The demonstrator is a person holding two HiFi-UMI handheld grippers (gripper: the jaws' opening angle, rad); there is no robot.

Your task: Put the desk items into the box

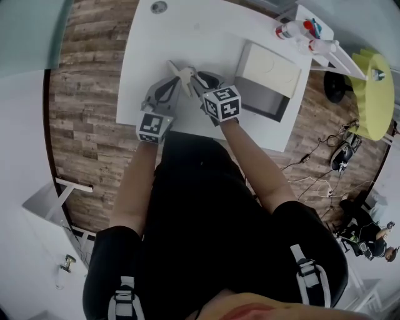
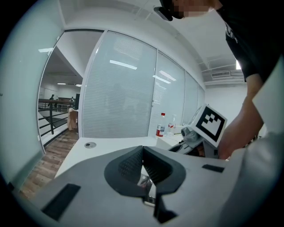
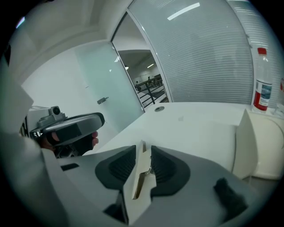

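Observation:
Over the white desk [image 1: 150, 56], my two grippers meet tip to tip around a thin cream flat item [image 1: 185, 74] with a small metal part. In the right gripper view the item [image 3: 141, 177] stands on edge between the pads of my right gripper [image 3: 143, 155], whose jaws are slightly apart and not pressing it. My left gripper [image 2: 143, 153] has its pads together, with a shiny bit of the item [image 2: 148, 188] caught low between them. The box [image 1: 269, 78], with a cream lid and grey inside, lies open to the right of both grippers.
Bottles [image 1: 294, 29] stand at the desk's far right corner behind the box. A round grommet [image 1: 159, 7] sits near the far edge. A yellow object [image 1: 375, 94] and cables lie on the wooden floor to the right. The person's legs are close against the near edge.

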